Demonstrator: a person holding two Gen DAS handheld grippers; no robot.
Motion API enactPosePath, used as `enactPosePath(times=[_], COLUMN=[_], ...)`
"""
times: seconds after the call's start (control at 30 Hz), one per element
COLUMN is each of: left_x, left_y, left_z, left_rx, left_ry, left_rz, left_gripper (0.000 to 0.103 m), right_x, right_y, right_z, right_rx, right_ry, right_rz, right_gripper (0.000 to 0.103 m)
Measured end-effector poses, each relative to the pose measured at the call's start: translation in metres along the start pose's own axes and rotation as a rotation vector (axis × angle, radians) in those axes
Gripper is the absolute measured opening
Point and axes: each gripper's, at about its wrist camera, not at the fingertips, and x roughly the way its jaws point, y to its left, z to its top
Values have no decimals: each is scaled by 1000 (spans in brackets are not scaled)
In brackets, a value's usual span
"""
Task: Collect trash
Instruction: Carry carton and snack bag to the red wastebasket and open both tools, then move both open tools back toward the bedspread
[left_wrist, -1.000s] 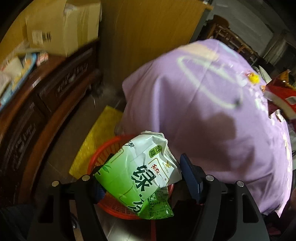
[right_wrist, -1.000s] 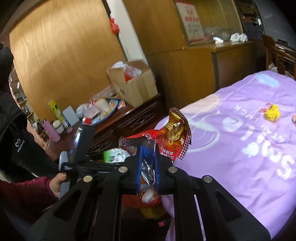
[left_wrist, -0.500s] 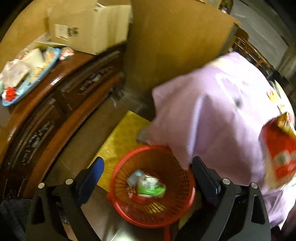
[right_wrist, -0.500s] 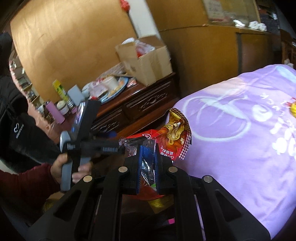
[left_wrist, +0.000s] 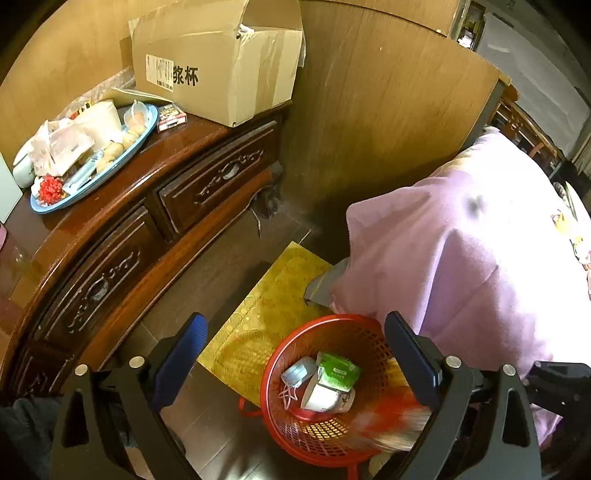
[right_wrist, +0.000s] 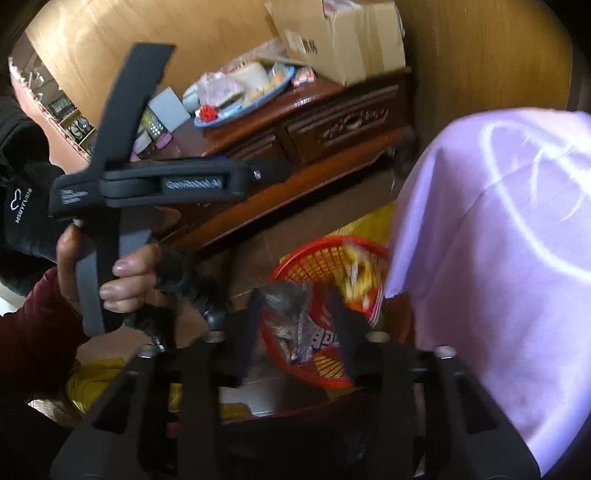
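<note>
A red mesh basket (left_wrist: 295, 343) stands on the floor beside the purple-covered bed (left_wrist: 480, 258). In it lie a green and white bag (left_wrist: 338, 373), a paper cup (left_wrist: 325, 398) and a face mask (left_wrist: 297, 371). My left gripper (left_wrist: 295, 354) is open and empty above it. My right gripper (right_wrist: 299, 325) is open over the basket (right_wrist: 306, 262); the red snack wrapper (right_wrist: 358, 280) is blurred, falling into it, and also shows in the left wrist view (left_wrist: 388, 417). The left gripper's body (right_wrist: 166, 181) is at the left, held by a hand.
A dark wooden dresser (left_wrist: 147, 206) stands to the left with a cardboard box (left_wrist: 218, 59) and a blue tray of clutter (left_wrist: 88, 155). A yellow mat (left_wrist: 266, 306) lies under the basket. A wooden panel (left_wrist: 388, 110) stands behind.
The left gripper opened and dropped the green bag into the basket. The right gripper swung down over the basket and opened, letting go of the red wrapper.
</note>
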Motion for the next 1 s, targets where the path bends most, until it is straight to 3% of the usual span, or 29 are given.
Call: enactPosePath(times=[0.5, 1.0], left_x=[-22, -60], left_y=[-34, -141], left_z=[4, 4], left_rx=[59, 221], left_ry=[-47, -112], left_rz=[-29, -117], left_gripper=[95, 95], right_x=[-90, -204], right_y=[-24, -73], right_z=[3, -54], right_rx=[53, 184], right_ry=[-243, -484], right_rz=[-103, -258], right_gripper=[47, 56])
